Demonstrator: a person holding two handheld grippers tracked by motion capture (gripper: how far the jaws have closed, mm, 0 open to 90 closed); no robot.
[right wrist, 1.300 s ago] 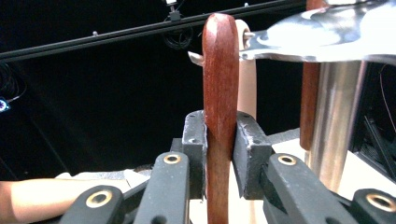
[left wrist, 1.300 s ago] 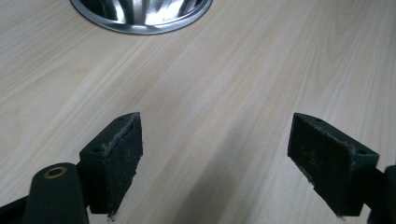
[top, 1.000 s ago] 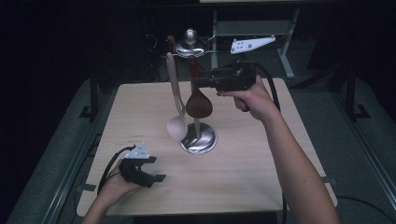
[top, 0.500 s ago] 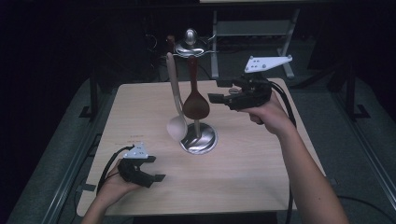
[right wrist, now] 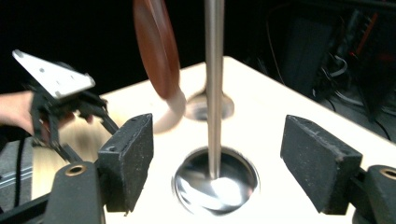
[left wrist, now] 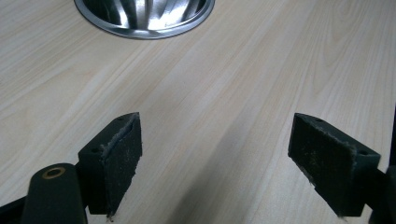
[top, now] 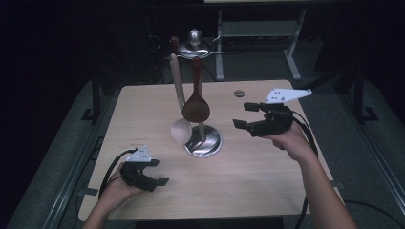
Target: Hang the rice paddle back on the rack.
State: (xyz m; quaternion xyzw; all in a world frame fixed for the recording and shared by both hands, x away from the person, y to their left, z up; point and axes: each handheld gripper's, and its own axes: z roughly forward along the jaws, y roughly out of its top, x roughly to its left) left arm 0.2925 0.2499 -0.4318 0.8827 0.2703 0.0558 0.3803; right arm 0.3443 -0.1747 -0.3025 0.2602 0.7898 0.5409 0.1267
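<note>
Hanging from the chrome utensil stand (top: 200, 90) at the table's middle, the dark wooden spoon (top: 196, 106) looks light, stiff and smooth; I judge its slim handle the best place to grip, since the bowl swings. A pale wooden spoon (top: 180, 125) hangs beside it. The right gripper (top: 245, 116), jaws just opened wide with nothing between them, faces the stand; the left gripper (top: 161, 172) rests open near the front edge. The light wood table (top: 267, 181) sits in a dark room.
</note>
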